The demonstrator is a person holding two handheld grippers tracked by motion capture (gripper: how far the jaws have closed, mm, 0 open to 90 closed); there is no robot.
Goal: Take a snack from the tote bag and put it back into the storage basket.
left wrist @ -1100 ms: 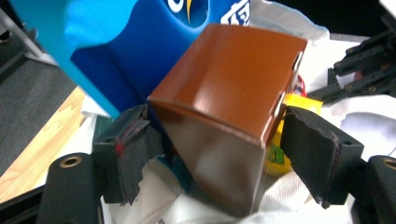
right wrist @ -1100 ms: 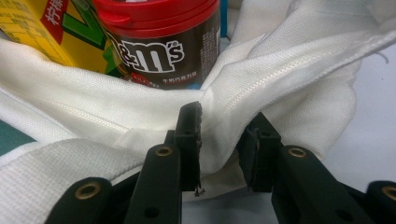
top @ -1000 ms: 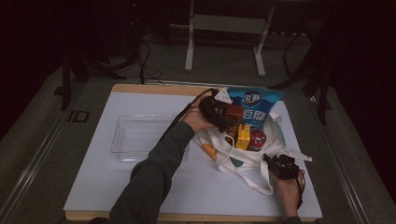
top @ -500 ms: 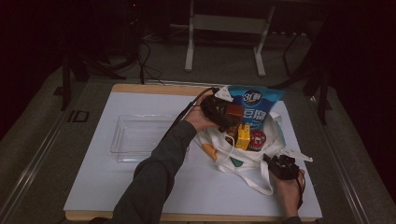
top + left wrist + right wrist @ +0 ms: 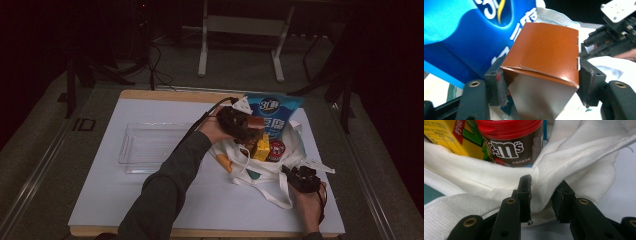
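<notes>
Your left gripper (image 5: 539, 82) has just been closing its jaws, and the pads now bear on the two opposite side walls of the brown carton (image 5: 544, 52), which sits at the far side of the white tote bag (image 5: 260, 167) on the right half of the table (image 5: 150, 200), touching the blue pouch (image 5: 272, 107) behind it. The carton is a folded paperboard box: flat glossy faces, crisp edges, a tucked flap with slits along one side. Judge it light and fairly stiff along its edges but liable to dent at mid-wall, and its sheen suggests it may slip; the present hold across the narrow width, near the upper end, looks sound. Your right gripper (image 5: 541, 195) is clamped on a fold of the bag's rim at the near right, pinning soft, coarse-woven cloth that will yield and drag rather than resist. Inside the bag, a yellow box (image 5: 446, 135) and a red-lidded candy tub (image 5: 511, 142), round and smooth-labelled, lie side by side. The pouch is pliable printed film. A clear plastic tray (image 5: 150, 145), rigid and shallow, sits left of the bag, apart from it.
</notes>
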